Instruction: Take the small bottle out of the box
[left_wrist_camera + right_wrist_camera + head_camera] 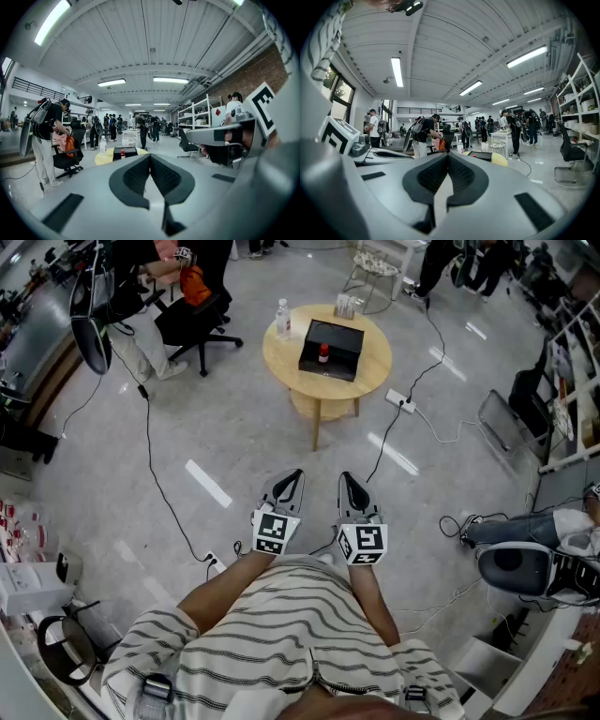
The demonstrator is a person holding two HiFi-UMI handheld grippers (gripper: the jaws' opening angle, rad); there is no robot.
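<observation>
- A round wooden table (279, 360) is standing far ahead of the person, well apart from both grippers.
- A tall clear bottle (283, 320) is standing on the left side of the table, just outside the box. It is not the one to take.
- The left gripper (294, 478) is hanging low in front of the person's striped shirt. Its jaws are pressing together with nothing between them.
- The small bottle (323, 354) is standing upright inside the black box (345, 337), toward the box's left side. It is showing a red cap on top and a darker body under it.
- The small bottle is probably weighing very little, so one gripper should be lifting it easily. It is looking hard and smooth, so I am guessing it may be slipping or tipping if the squeeze is off to one side. It is too far away to tell glass from plastic, so a soft squeeze is looking safest.
- The best place to hold is likely just under the red cap, coming down from above, because the walls of the box are standing around the lower part.
- The right gripper (349, 480) is hanging beside the left one, near it but not touching. Its jaws are also sitting tight together and holding nothing, so either gripper will be needing to open before taking hold.
</observation>
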